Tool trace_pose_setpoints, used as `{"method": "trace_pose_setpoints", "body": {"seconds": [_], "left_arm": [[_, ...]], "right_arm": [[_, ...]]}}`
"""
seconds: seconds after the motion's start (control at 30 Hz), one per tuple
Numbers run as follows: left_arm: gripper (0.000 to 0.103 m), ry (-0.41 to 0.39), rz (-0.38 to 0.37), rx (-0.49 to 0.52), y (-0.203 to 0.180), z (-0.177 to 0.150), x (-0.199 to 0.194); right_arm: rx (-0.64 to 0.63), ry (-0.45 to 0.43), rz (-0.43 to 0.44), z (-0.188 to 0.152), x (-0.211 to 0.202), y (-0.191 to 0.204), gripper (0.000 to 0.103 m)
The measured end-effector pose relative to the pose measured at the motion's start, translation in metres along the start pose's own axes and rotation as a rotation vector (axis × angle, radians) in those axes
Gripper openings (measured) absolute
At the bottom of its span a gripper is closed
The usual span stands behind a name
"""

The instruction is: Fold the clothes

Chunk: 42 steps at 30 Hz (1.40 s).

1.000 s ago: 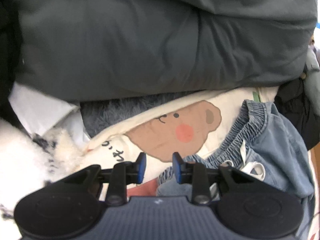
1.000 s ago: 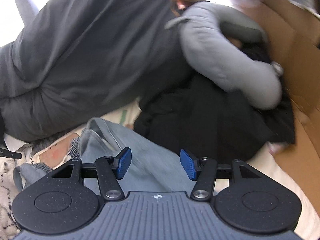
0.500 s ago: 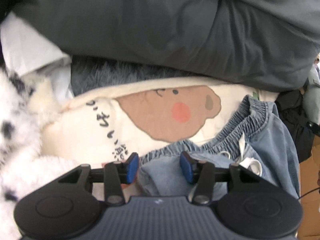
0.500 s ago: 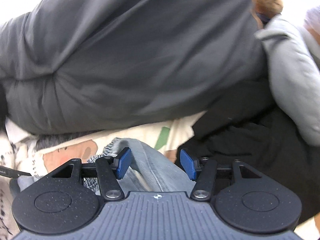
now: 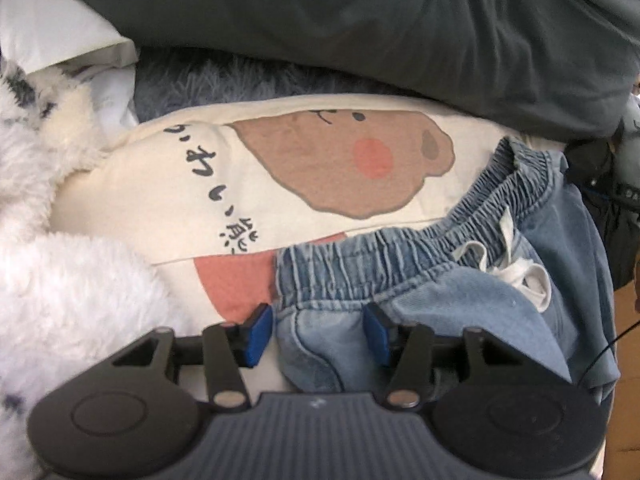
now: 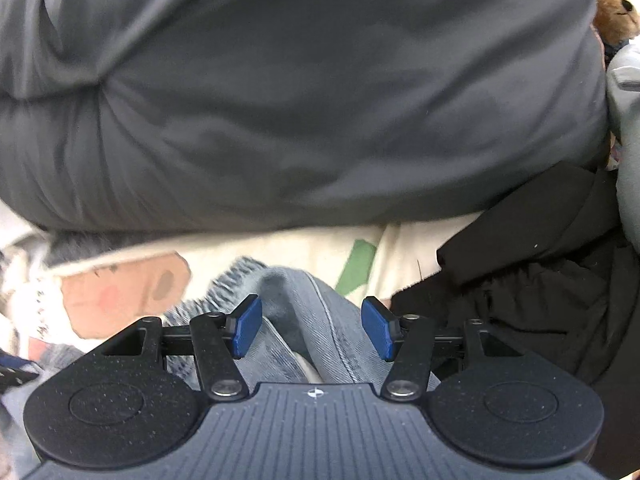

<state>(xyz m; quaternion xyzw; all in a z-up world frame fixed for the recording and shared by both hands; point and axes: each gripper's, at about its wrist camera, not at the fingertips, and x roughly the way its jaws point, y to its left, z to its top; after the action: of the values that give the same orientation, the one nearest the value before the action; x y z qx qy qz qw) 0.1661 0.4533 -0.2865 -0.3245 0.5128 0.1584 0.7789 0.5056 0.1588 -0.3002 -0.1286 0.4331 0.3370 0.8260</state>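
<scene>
The denim shorts (image 5: 460,280) are found directly ahead of the left hand-held gripper (image 5: 318,334), its parted pads straddling the waistband; the right hand-held gripper (image 6: 312,328), likewise open, apparently brackets a seam fold.

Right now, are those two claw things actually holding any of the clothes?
No. Both stand open: the left gripper straddles the blue denim shorts just below the waistband, the right gripper straddles a fold of them.

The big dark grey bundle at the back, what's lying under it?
Under the dark grey bundle a fuzzy blue-grey fabric and the cream bear-print shirt poke out. How far they run beneath is covered.
</scene>
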Motion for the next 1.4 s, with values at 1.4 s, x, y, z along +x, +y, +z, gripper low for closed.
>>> {"method": "trace_pose_setpoints", "body": {"seconds": [1.4], "left_arm": [[0.040,-0.010,-0.040,-0.023,0.011,-0.006,-0.014]], "right_arm": [[-0.380,0.228,0.014,0.036,0.061,0.026,0.052]]}}
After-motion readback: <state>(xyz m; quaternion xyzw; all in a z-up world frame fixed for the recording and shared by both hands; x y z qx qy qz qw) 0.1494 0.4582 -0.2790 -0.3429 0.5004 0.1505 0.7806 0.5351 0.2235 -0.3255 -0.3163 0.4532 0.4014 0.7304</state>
